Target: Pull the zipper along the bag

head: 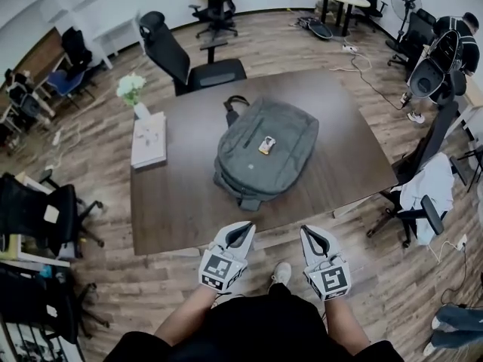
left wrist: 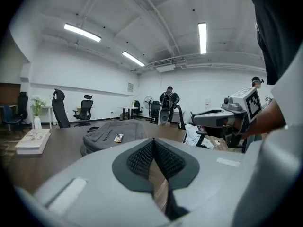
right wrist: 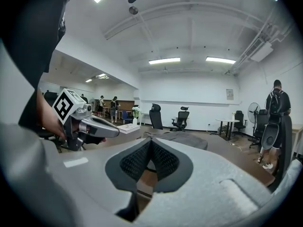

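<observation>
Nearest, the white, black-padded left gripper [head: 243,229] and right gripper [head: 309,232] hover side by side just off the near edge of the dark brown wooden table [head: 173,210], each with jaws pressed together on nothing. Well beyond them, mid-table, a slate-grey fabric backpack [head: 260,153] lies flat, with a small yellowish tag [head: 266,145] on top.

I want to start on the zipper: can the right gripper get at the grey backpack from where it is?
Probably yes. The right gripper hangs at the near edge of the table, jaws shut, and only bare tabletop lies between it and the backpack. It must open first.
</observation>
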The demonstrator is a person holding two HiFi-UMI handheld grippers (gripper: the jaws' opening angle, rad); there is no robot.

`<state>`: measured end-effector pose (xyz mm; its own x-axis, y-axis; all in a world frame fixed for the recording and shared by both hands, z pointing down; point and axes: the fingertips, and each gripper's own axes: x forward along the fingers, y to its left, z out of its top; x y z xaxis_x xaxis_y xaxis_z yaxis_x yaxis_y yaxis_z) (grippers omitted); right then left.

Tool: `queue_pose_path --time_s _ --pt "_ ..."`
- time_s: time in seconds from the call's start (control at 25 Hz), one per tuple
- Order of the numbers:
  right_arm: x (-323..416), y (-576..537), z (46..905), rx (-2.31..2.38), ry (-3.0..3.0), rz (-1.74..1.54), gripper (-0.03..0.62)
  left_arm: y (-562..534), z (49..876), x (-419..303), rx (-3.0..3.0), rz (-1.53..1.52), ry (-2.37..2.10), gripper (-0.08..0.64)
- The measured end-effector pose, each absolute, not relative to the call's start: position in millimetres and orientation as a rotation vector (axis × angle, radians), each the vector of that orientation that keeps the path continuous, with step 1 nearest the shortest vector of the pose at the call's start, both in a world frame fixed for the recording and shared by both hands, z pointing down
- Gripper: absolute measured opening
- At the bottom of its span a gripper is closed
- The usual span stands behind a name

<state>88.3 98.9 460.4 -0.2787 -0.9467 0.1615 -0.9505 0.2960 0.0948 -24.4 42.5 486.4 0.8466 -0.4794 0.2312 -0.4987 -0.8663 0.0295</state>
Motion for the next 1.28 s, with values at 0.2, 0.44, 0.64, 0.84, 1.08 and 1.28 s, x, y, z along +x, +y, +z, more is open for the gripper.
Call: queue_pose_path --time_s 0.2,0.44,0.64,0.84,1.08,1.28 --pt "100.3 69.4 469.3 1.663 -2.435 0.050 0.005 22.1 500.9 -15.8 2.878 0.383 -0.880 0.018" --pt "96.4 46.4 478.7 1.493 -2.521 0.037 0.005 -0.9 514.2 -24.7 2.785 0.447 -1.098 0.018" --pt "92.8 31.0 486.8 1.385 -2.562 0.025 0.005 -14.6 519.2 -33.7 2.707 0.462 -1.222 0.018" --pt "82.8 17.2 500.0 1.309 -2.573 0.049 0.005 -28.3 536.6 -41.1 2.651 0.540 -1.264 0.018" --pt "67.1 -1.5 523.2 1.156 -2.551 0.078 0.005 -50.6 561.2 -42.9 2.570 0.692 -1.332 0.018" --pt "61.8 -19.3 525.7 1.128 -2.534 0.068 0.006 -65.1 575.1 -37.9 2.544 0.815 -1.351 0.040"
